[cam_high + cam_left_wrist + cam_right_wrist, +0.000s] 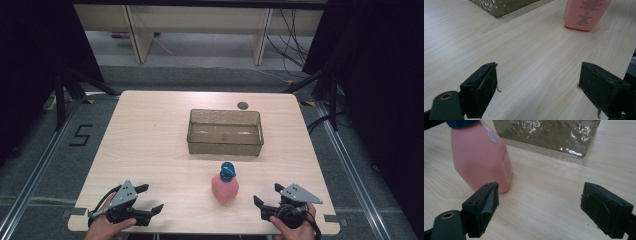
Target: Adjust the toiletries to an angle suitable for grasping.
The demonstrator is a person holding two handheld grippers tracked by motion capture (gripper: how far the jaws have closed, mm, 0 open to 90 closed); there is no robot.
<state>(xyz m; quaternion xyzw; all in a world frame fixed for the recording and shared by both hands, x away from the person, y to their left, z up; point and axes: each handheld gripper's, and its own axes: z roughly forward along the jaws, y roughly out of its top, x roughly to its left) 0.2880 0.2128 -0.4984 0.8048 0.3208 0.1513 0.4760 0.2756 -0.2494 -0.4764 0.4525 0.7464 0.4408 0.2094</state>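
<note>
Light wood tabletop (150, 140) under us. Pink bottle (225, 187) stands between our grippers, nearer the right one (266, 197), ahead of its fingers. Clear bin (225, 132) sits farther back. Left gripper (150, 198) and right both spread wide, holding nothing.

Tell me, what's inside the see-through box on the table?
The box looks empty: through its open top and clear walls the high view shows just its bare bottom and some shiny reflections. Nothing covers it. The pink bottle stands outside, in front.
</note>
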